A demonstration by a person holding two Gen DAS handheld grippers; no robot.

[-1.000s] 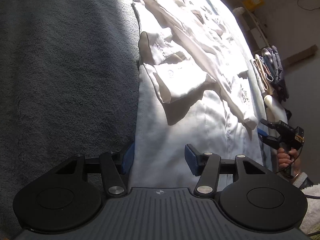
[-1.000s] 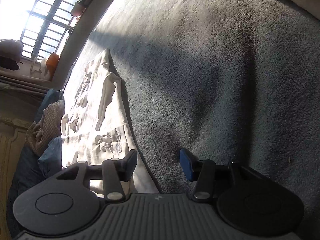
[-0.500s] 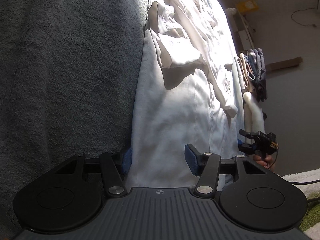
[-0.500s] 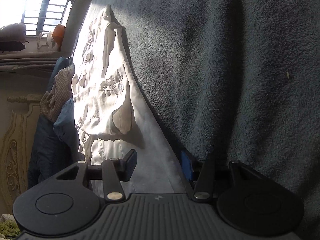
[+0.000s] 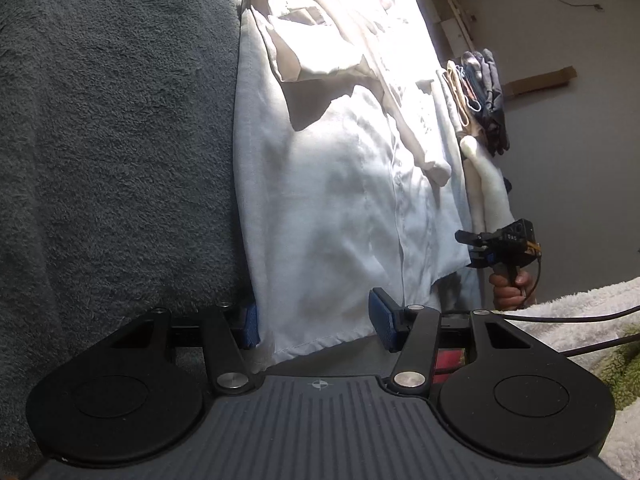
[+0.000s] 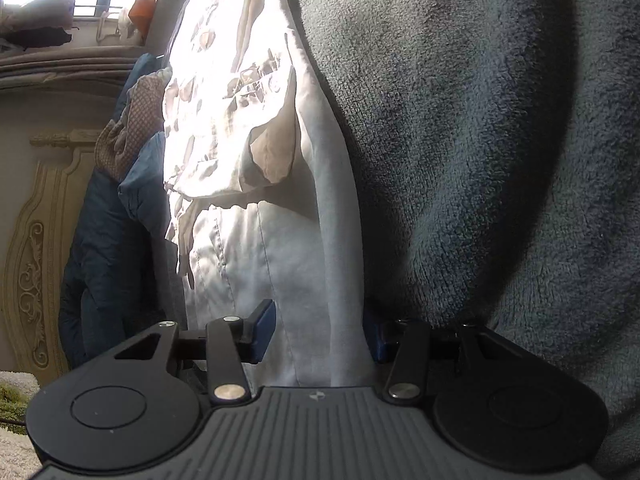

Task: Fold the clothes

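On the left lies the grey fleece blanket (image 5: 112, 140), and one white button-front shirt (image 5: 332, 208) is spread flat on it, its hem toward the grippers. The left gripper (image 5: 314, 326) sits at the hem's left corner, fingers wide apart on either side of the cloth and gripping nothing. Further right, the right gripper (image 5: 478, 250) is at the opposite hem corner; its own camera shows the fingers (image 6: 262, 330) spread around the shirt's edge without pinching it. The fabric looks thin, light and limp, likely to sag and crease, so I'd pinch both hem corners and lift together. Beyond it are one small stack of folded clothes (image 5: 480, 96) and one blue garment (image 6: 112, 240) by the headboard.
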